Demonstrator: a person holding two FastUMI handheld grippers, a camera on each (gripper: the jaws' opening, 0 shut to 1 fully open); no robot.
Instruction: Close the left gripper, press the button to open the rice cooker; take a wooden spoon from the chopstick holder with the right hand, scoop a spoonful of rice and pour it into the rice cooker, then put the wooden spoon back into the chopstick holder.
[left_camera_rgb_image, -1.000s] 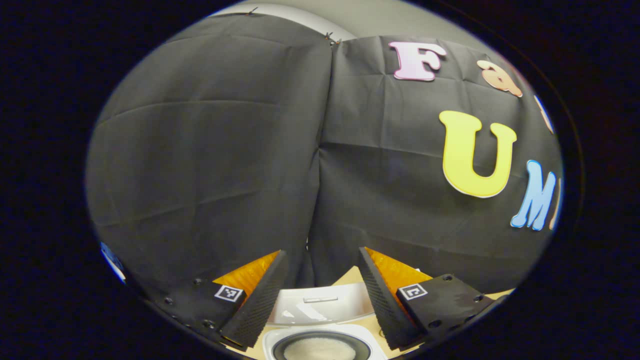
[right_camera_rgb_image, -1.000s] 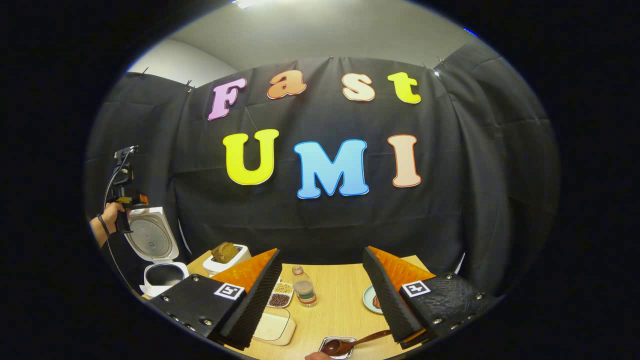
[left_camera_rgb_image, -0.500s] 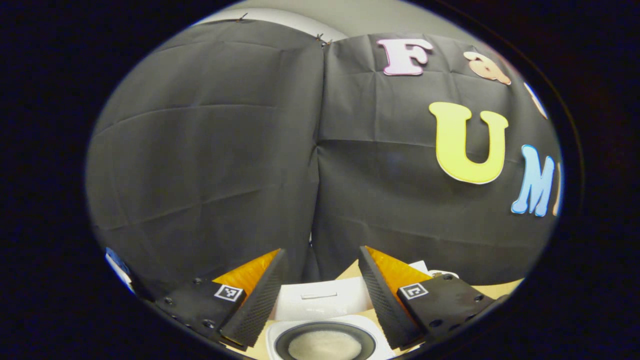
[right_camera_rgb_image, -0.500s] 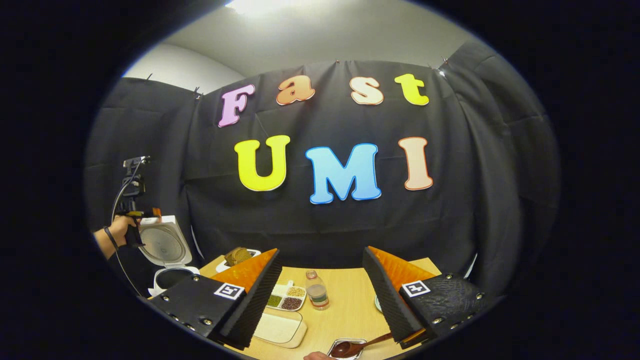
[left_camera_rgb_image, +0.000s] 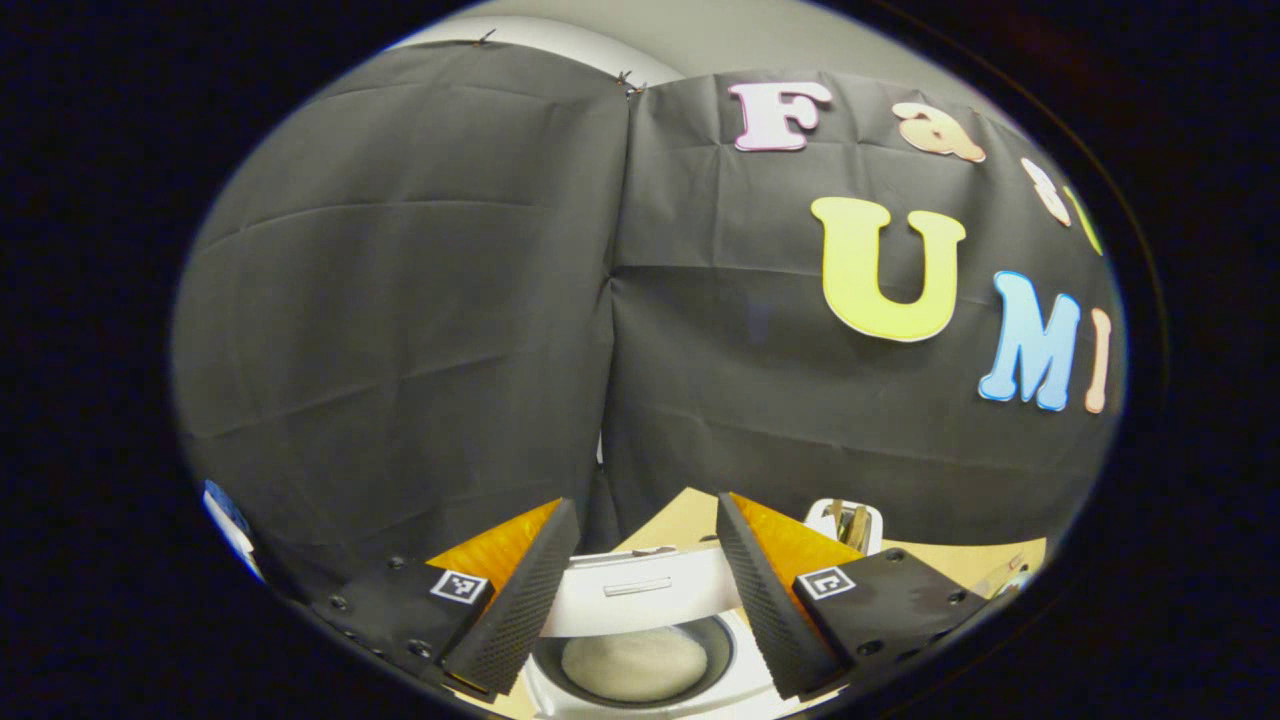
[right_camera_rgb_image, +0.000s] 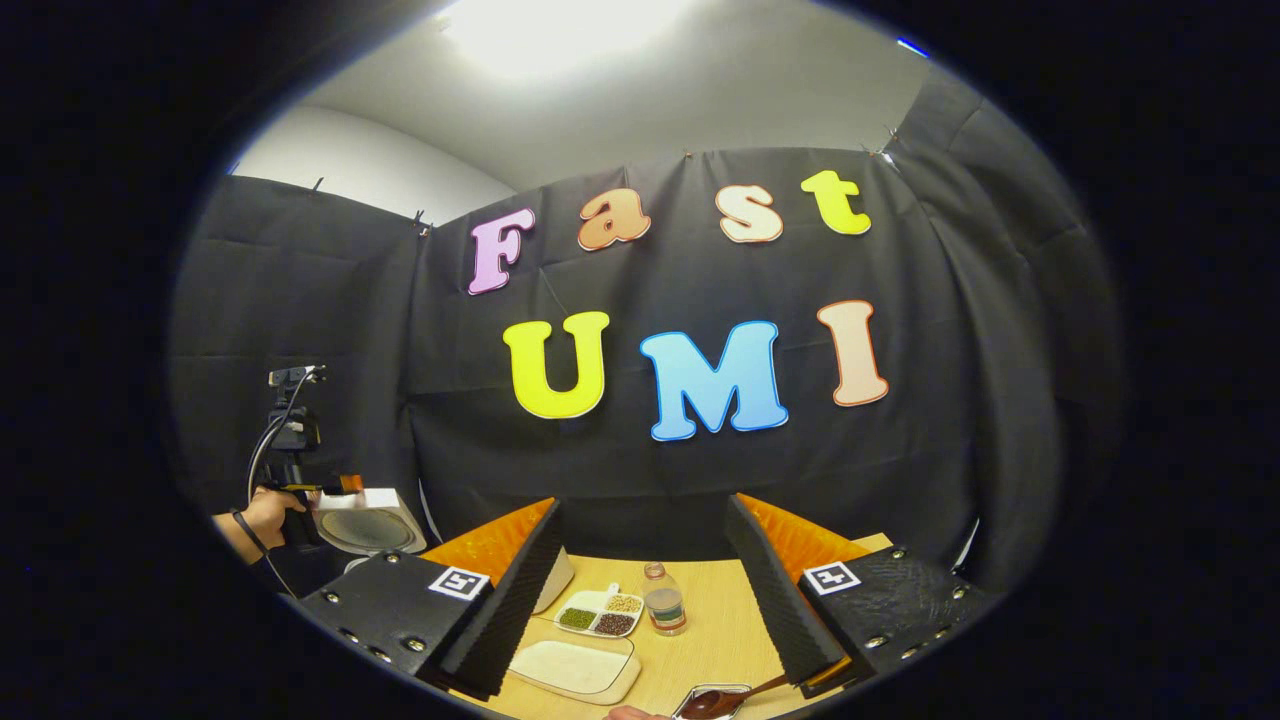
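The white rice cooker's lid (left_camera_rgb_image: 640, 592) hangs low over its pot of white rice (left_camera_rgb_image: 633, 663), seen between the fingers of my open left gripper (left_camera_rgb_image: 645, 505). In the right gripper view, a hand (right_camera_rgb_image: 262, 515) holds the left gripper (right_camera_rgb_image: 335, 487) against the lid (right_camera_rgb_image: 368, 522), which lies almost level. My right gripper (right_camera_rgb_image: 644, 502) is open with nothing between its fingers. Below its right finger, a dark wooden spoon (right_camera_rgb_image: 725, 698) lies in a small metal holder (right_camera_rgb_image: 700, 692) at the table's front edge.
On the wooden table (right_camera_rgb_image: 700, 640) are a clear tray of white rice (right_camera_rgb_image: 575, 668), a divided dish of beans (right_camera_rgb_image: 600, 616) and a small bottle (right_camera_rgb_image: 663, 610). A white toaster with bread (left_camera_rgb_image: 850, 522) stands behind the cooker. Black cloth walls close in the back.
The cooker's lid has swung from upright down to nearly level, with the left gripper coming down along with it. The right gripper has tilted upward and stays open.
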